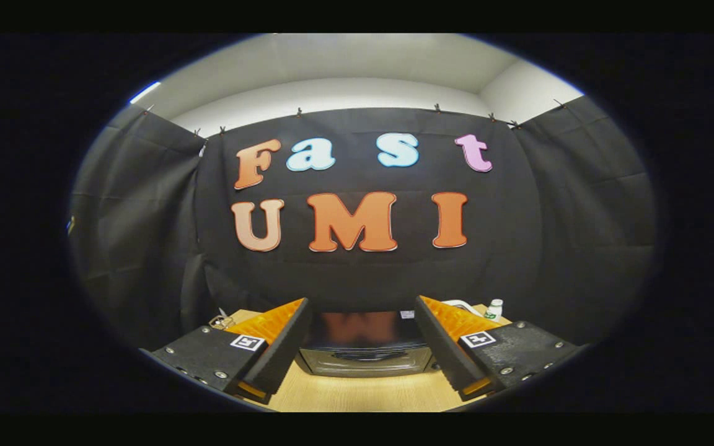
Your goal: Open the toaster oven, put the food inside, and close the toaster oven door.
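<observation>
1. My gripper (363,347) is released — the two fingers stand wide apart with nothing between them but air, held above the near part of the worktop (357,393).
2. The toaster oven (363,350) sits straight ahead, framed in the gap between the fingers and well beyond their tips. It stands toward the far edge of the worktop, against the black cloth wall. I see its dark glossy top and a lighter metal band below; from here I cannot make out the door handle or whether the door is shut, though I judge it shut.
3. I cannot pick out the food. A small white bottle (494,308) stands near the far right corner, and a little tangle of something (222,321) lies near the far left corner; neither reads as the food.
4. The step in hand, as I judge it, is the approach to open the door. To do it well I should lower the gripper and tip it down first, so the front face and handle come into view before I commit.
5. Keep the fingers wide on the way in and stay centred on the oven — a skewed approach would push the oven back instead of catching the handle.
6. Once both fingers bracket the handle, clench, then pull along the door's hinge arc, not straight back.
</observation>
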Motion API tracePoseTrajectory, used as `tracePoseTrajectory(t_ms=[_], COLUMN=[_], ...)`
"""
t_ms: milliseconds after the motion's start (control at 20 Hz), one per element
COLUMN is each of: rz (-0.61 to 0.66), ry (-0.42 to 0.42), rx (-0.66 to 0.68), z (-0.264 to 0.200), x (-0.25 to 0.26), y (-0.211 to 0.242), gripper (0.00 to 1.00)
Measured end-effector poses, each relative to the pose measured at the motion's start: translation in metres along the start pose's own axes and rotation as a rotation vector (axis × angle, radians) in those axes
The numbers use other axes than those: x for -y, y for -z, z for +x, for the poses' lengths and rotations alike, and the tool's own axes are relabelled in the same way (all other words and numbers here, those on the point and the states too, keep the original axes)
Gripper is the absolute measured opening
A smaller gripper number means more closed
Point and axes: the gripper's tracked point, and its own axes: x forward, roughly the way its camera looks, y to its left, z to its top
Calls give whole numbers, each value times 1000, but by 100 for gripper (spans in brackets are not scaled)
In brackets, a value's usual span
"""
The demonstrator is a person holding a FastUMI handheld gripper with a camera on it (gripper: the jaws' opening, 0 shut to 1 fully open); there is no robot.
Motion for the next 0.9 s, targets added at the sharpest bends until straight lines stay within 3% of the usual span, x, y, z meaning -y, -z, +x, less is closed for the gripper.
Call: tracePoseTrajectory(t_ms=[250,500,900], rz=[12,48,-1], ry=[26,-34,-29], rx=[4,-17,-180], z=[5,14,55], x=[9,-5,-12], y=[6,23,109], gripper=[99,99,99])
